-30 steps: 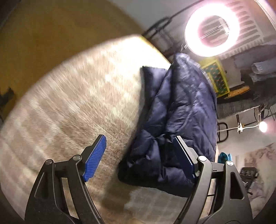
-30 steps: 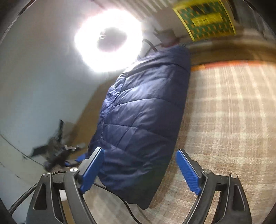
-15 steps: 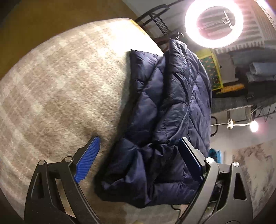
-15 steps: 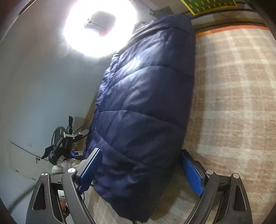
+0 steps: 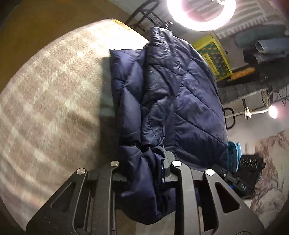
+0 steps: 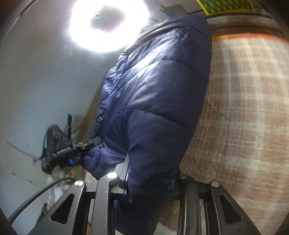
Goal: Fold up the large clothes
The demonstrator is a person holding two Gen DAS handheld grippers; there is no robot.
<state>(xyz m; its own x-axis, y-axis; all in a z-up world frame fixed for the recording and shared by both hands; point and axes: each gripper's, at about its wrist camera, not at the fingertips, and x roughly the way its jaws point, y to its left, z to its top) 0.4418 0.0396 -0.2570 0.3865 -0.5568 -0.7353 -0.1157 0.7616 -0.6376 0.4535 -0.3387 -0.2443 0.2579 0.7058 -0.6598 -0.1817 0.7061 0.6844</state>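
A navy quilted puffer jacket (image 5: 173, 101) lies folded lengthwise on a beige plaid cloth (image 5: 50, 101). My left gripper (image 5: 144, 168) is shut on the jacket's near end, with bunched fabric filling the jaws and hiding the pads. In the right wrist view the same jacket (image 6: 159, 90) rises from my right gripper (image 6: 150, 180), which is shut on its other near corner. The left gripper (image 6: 86, 144) also shows there, clamped on the jacket's left edge.
A bright ring light (image 5: 201, 12) stands past the far end of the jacket and shows in the right wrist view too (image 6: 108, 23). A yellow-green patterned box (image 5: 213, 57), stacked clothes (image 5: 265, 45) and a small lamp (image 5: 272, 112) are to the right. The plaid cloth (image 6: 243, 117) spreads right.
Both grippers moved forward onto the jacket's near end and went from wide open to shut on its fabric. The near end now looks bunched and lifted.
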